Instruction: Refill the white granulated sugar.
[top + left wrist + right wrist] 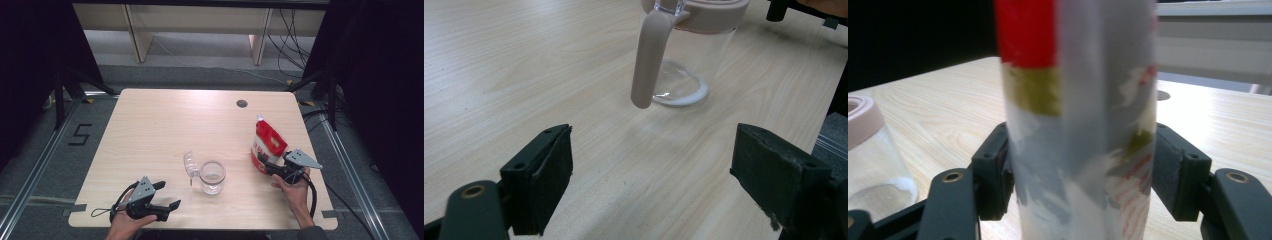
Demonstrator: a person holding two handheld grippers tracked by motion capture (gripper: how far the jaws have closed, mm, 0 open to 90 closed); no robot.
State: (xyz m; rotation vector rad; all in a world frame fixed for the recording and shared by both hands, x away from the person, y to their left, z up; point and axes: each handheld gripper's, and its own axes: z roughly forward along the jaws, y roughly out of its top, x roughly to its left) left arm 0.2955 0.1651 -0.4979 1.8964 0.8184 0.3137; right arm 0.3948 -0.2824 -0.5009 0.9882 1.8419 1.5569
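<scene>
— Jaws on my right gripper (266,165) pinch the bag (267,144), upright on the surface (160,125). Why?
— So I can pour into the jar (212,176). My left gripper (167,196) waits near, jaws spread.

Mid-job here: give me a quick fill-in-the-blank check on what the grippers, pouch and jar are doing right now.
The right gripper is clamped on the red and white ____. The left gripper has its jaws ____, with nothing between them. The clear jar stands ____ the two grippers on the table.
Missing words: pouch; open; between
</scene>
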